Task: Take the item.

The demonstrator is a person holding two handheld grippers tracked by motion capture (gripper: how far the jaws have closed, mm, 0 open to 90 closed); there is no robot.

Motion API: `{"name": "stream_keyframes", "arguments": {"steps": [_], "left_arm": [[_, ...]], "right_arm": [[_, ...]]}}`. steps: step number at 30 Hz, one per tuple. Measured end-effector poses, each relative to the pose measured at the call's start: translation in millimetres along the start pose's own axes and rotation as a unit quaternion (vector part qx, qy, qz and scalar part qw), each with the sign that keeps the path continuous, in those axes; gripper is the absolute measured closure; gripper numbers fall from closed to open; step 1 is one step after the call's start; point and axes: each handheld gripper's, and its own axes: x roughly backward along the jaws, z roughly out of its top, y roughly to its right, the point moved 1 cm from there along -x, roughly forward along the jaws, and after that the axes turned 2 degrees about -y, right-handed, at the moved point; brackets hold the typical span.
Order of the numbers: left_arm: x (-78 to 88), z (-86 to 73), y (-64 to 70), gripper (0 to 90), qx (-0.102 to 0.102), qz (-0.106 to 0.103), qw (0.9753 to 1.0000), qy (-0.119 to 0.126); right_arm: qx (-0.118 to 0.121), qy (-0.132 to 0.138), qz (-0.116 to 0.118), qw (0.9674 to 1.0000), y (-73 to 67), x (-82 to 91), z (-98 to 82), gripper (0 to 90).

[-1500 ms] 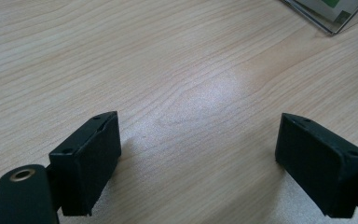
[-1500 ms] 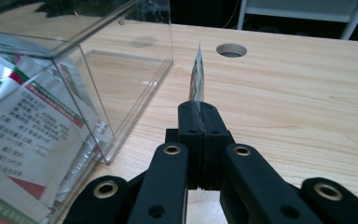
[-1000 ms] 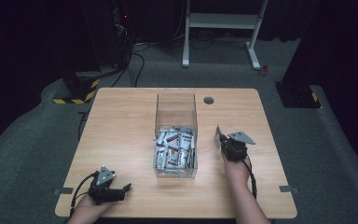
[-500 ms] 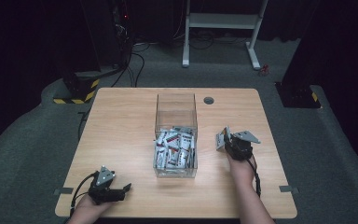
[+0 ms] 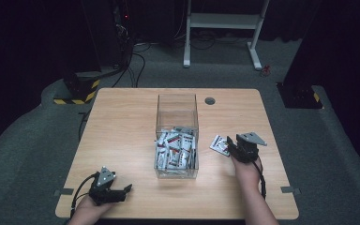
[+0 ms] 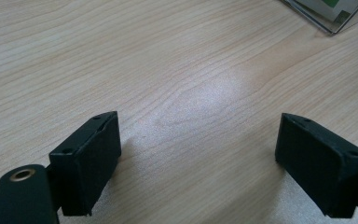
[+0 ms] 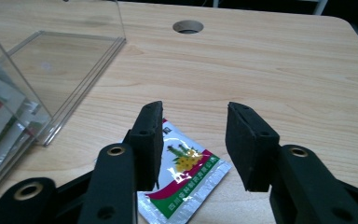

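Two grippers flank a clear box (image 5: 177, 136) of sachets: left gripper (image 5: 117, 193), jaws spread, empty, rests on the counter (image 5: 122, 122); right of the box, right gripper (image 7: 193, 140), jaws released, straddles a flat sachet (image 7: 189, 179), seemingly light, crinkly, slippery; pinch an edge

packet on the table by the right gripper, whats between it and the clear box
Nothing: bare wood separates the packet from the clear box in the right gripper view. The right gripper stands open over the packet.
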Motion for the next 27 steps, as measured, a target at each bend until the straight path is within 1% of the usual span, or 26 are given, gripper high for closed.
{"name": "stream_keyframes", "arguments": {"steps": [8, 10, 16, 18, 24, 27], "left_arm": [[-0.1, 0.1, 0.1, 14.5, 0.001, 0.000, 1.0000, 0.000], [-0.1, 0.1, 0.1, 14.5, 0.001, 0.000, 1.0000, 0.000], [-0.1, 0.1, 0.1, 14.5, 0.001, 0.000, 1.0000, 0.000], [-0.1, 0.1, 0.1, 14.5, 0.001, 0.000, 1.0000, 0.000], [-0.1, 0.1, 0.1, 14.5, 0.001, 0.000, 1.0000, 0.000], [-0.1, 0.1, 0.1, 14.5, 0.001, 0.000, 1.0000, 0.000]], "right_arm": [[0.005, 0.012, 0.022, 0.9997, -9.3, 12.8, 3.5, 45.7], [0.012, 0.013, 0.029, 0.9994, -12.4, 16.1, 4.1, 42.8], [0.022, 0.016, 0.042, 0.9988, -25.7, 27.1, 2.9, 36.0], [0.019, 0.014, 0.046, 0.9987, -30.1, 30.1, 1.4, 34.3], [0.031, 0.012, 0.053, 0.9980, -40.5, 39.0, -3.7, 30.8], [0.029, 0.013, 0.059, 0.9978, -44.7, 44.1, -5.8, 30.0]]}}
